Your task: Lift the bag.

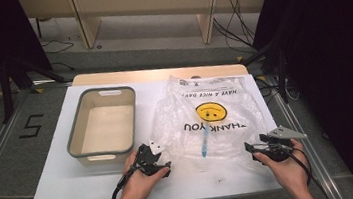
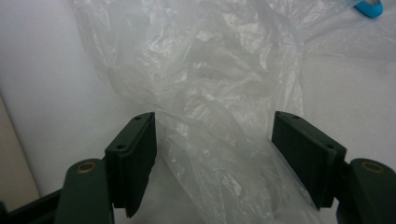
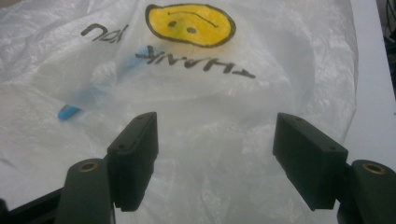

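**Clear plastic bag between two spread grippers**

Clear, crinkled plastic makes up the bag (image 1: 207, 118), which lies flat on the right half of the white table (image 1: 59, 188). It carries a yellow smiley face (image 1: 211, 110) with black lettering, "THANK YOU" and "HAVE A NICE DAY", all printed upside down as seen from the person's side. A slim blue object (image 1: 204, 141) shows through the film below the face, inside or under the bag; which of the two cannot be told. In the right gripper view the same blue object (image 3: 69, 112) lies to the left, beneath a raised fold of the plastic.

Left of the bag stands a grey-rimmed, cream-coloured tub (image 1: 103, 125), apart from the film and near the table's left side. Beyond the table are a wooden bench and dark stands on the floor, where a "5" is marked.

At the near left corner of the bag, the left gripper (image 1: 164, 167) is held low in the person's left hand (image 1: 136, 182), pointing toward the plastic. In its own view the jaws stand wide apart, with a bunched ridge of the bag (image 2: 219, 154) running up between them; neither jaw presses on it.

At the bag's near right corner, the right gripper (image 1: 250, 147) sits in the right hand (image 1: 283, 168), its grey three-cornered plate on top, aimed leftward at the bag. Its jaws are also spread wide, with the smooth film (image 3: 215, 163) lying between and ahead of them, not pinched.
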Motion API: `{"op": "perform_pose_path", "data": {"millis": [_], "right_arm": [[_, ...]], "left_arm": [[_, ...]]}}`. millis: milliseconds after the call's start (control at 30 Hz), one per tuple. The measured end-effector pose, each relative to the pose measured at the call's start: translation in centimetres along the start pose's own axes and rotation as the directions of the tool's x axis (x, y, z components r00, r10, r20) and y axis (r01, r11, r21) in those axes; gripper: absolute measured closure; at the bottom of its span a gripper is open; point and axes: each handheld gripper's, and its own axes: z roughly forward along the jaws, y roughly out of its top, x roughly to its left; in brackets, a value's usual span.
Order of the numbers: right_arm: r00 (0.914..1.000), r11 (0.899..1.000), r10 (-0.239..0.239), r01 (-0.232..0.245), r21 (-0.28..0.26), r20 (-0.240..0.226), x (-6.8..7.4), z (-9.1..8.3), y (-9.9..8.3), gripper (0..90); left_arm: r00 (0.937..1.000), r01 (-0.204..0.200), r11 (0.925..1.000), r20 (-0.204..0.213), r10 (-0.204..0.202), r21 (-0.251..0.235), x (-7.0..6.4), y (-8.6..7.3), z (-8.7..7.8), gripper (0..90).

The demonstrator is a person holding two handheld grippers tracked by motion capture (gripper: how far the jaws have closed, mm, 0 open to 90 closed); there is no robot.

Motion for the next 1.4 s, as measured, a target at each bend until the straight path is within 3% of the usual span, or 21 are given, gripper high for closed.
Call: {"op": "perform_pose_path", "data": {"millis": [167,300,500,600,833,1067,1233,1333,1400], "right_arm": [[0.9998,0.997,0.018,-0.018,0.074,-0.002,-0.1,0.3,-0.6,31.3],[0.9999,0.993,0.015,-0.014,0.116,-0.008,0.2,0.1,-1.0,31.0],[0.9995,1.000,-0.022,0.021,0.023,0.025,0.6,-1.5,-0.8,30.9],[0.9988,1.000,-0.004,0.003,0.024,0.049,0.5,-2.0,-0.8,29.0],[0.9975,0.984,0.051,-0.058,0.169,0.049,-0.3,-1.4,-2.4,28.4],[0.9993,0.958,0.031,-0.025,0.287,-0.019,-0.1,-0.3,-3.5,25.9],[0.9994,0.953,0.005,0.006,0.302,-0.035,-0.2,0.0,-3.7,24.8],[0.9979,0.949,-0.053,0.062,0.311,-0.036,0.0,0.0,-3.7,27.2],[0.9964,0.949,-0.069,0.081,0.306,-0.049,0.1,0.0,-3.6,37.9]], "left_arm": [[0.9997,0.019,0.9998,0.016,-0.019,0.005,0.4,0.0,0.0,32.5],[0.9995,0.026,0.9996,0.016,-0.026,0.006,0.8,0.0,-0.2,41.4],[0.9998,0.014,0.9998,0.012,-0.014,0.012,0.7,0.0,-0.3,49.0],[0.9999,0.006,0.9999,0.014,-0.006,0.014,0.5,0.0,-0.4,55.6],[0.9989,-0.033,0.9994,0.033,0.033,0.012,-0.1,0.0,-0.4,73.1],[0.9955,-0.081,0.9965,0.052,0.080,0.020,-0.5,0.1,-0.4,85.5],[0.9928,-0.094,0.9955,0.077,0.092,0.017,-0.2,0.1,-0.4,87.8],[0.9920,-0.090,0.9959,0.090,0.089,0.008,0.0,0.1,-0.4,88.5],[0.9907,-0.090,0.9959,0.103,0.089,0.005,0.1,0.1,-0.4,88.8]]}}
